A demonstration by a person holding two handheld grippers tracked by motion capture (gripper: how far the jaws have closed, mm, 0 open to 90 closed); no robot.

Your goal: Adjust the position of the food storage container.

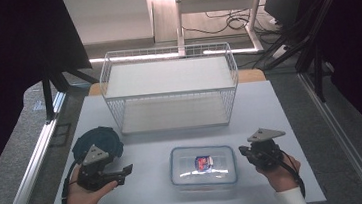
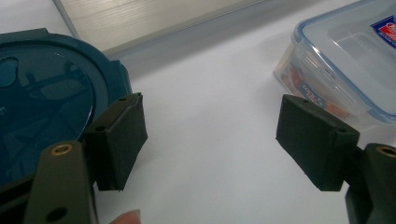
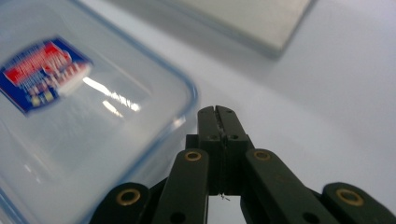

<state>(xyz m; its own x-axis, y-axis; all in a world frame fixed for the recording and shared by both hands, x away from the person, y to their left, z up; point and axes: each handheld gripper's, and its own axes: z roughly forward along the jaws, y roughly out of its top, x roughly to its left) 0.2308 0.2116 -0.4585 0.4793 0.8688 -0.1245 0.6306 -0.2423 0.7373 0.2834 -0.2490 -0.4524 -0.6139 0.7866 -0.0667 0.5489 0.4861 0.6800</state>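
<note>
Both grippers sit low over the desk [image 1: 142, 191]. Left gripper [image 1: 125, 171] has its jaws wide apart, holding nothing, next to the dark blue round lid [image 1: 97, 142]. Right gripper [image 1: 244, 152] is pinched tight on nothing, just beside the clear box [image 1: 203, 166] in the middle. I think the box gets picked up next, so that gripper must open. Behind it, the wire basket [image 1: 170, 89] stands well apart, leaving room.

white sleeves [image 1: 289, 199], black fingers [image 2: 119, 140], brass screws [image 3: 192, 155]
</note>
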